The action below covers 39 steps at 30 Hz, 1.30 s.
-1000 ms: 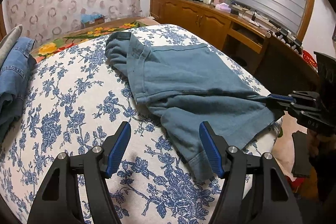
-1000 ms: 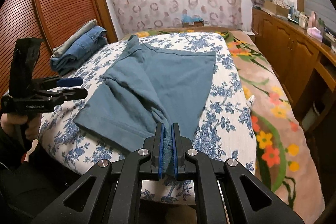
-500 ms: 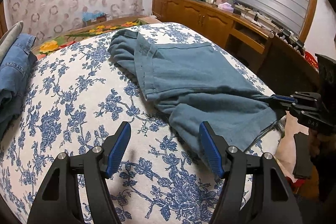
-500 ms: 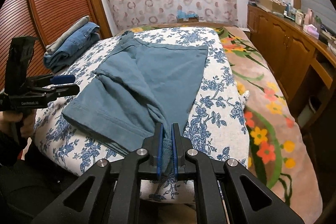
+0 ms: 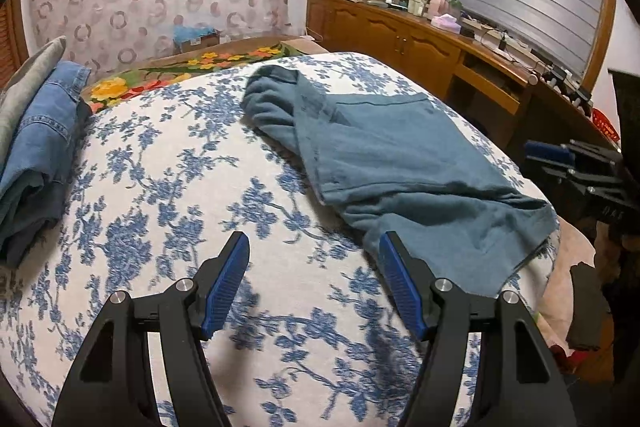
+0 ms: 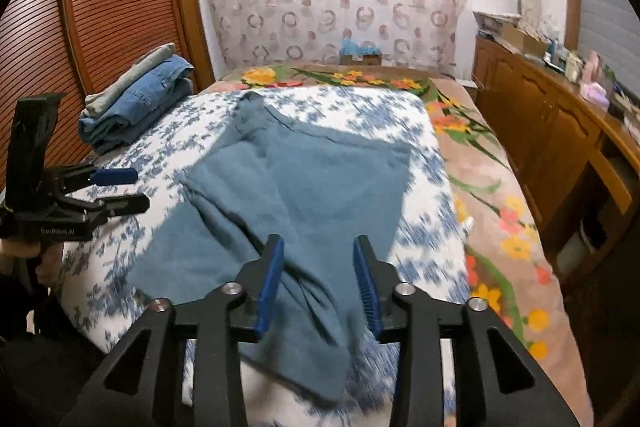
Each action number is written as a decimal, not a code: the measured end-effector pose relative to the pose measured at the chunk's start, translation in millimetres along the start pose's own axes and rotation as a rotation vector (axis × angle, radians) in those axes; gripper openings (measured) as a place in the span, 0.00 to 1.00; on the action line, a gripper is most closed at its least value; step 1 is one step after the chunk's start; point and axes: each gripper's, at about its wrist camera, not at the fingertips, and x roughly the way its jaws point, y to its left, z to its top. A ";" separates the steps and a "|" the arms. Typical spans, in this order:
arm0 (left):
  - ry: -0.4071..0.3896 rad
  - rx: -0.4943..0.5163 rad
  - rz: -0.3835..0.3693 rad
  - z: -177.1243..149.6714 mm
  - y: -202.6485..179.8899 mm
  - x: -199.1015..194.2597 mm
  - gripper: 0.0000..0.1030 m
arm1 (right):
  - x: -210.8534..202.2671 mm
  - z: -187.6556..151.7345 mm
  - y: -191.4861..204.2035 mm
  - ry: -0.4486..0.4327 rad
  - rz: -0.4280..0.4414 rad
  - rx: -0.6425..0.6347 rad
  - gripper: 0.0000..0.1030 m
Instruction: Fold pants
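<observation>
Blue-grey pants lie spread on the blue-flowered bedspread, waist end bunched at the far side. In the right wrist view the pants reach the bed's near edge, and one leg end droops over it. My right gripper hangs just above that end with its jaws opening; the cloth lies between the blue pads without being pressed. My left gripper stands open over bare bedspread, left of the pants' near corner, with nothing in it. Each gripper shows in the other's view: the right gripper, the left gripper.
A stack of folded jeans sits at the bed's far left corner, beside a slatted wooden wardrobe. An orange-flowered blanket covers the bed's right side. A long wooden cabinet with clutter runs along the right wall.
My right gripper was shut on the pants' leg end and has let it go; the cloth now lies slack at the bed's edge. The left gripper stays open, hardly moved.
</observation>
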 end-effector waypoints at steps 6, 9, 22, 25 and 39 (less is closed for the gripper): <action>-0.006 -0.011 0.020 2.1 17.7 0.0 0.67 | 35.3 18.0 28.6 0.024 0.072 -0.067 0.40; -0.010 -0.016 0.029 2.9 25.8 -1.8 0.67 | 53.6 26.8 38.6 0.045 0.111 -0.092 0.40; -0.018 -0.044 0.037 1.9 56.3 -4.6 0.67 | 111.9 48.1 73.8 0.118 0.238 -0.206 0.40; -0.014 -0.044 0.029 0.9 58.9 -1.9 0.67 | 122.5 50.0 75.5 0.146 0.223 -0.220 0.40; 0.013 -0.047 0.002 -1.5 59.3 9.3 0.67 | 143.2 50.4 82.1 0.169 0.177 -0.229 0.19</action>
